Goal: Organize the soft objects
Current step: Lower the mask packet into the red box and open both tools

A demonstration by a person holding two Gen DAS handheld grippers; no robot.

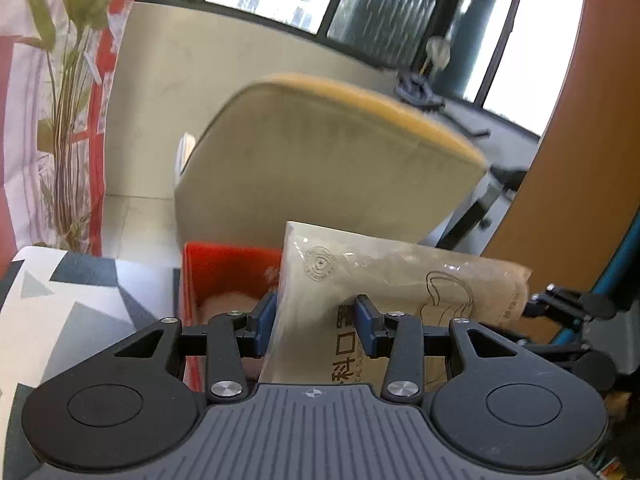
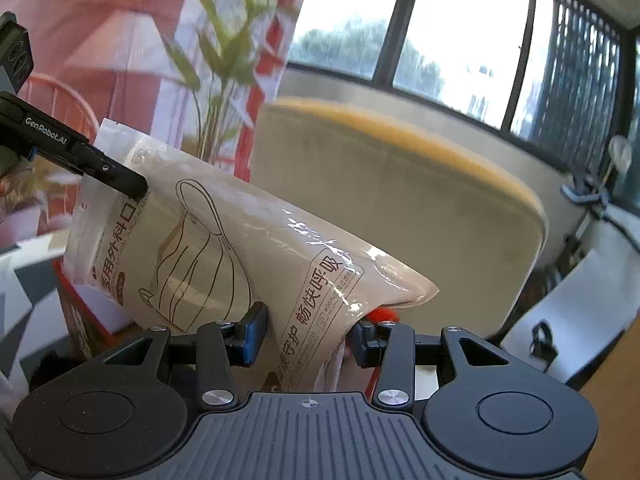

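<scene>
A beige plastic pack of surgical masks (image 1: 400, 276) with Chinese print is held in the air between both grippers. My left gripper (image 1: 316, 326) is shut on one end of it, above an open red box (image 1: 228, 268). My right gripper (image 2: 306, 336) is shut on the other end of the mask pack (image 2: 240, 248). The left gripper's finger (image 2: 116, 178) shows in the right wrist view, clamped on the pack's top corner. The right gripper's frame (image 1: 568, 308) shows at the right edge of the left wrist view.
A beige chair with a yellow edge (image 1: 328, 152) stands just behind the pack, also in the right wrist view (image 2: 400, 200). A geometric-patterned cloth (image 1: 72, 312) covers the table. A potted plant (image 1: 68, 80), windows and an orange panel (image 1: 580, 140) lie beyond.
</scene>
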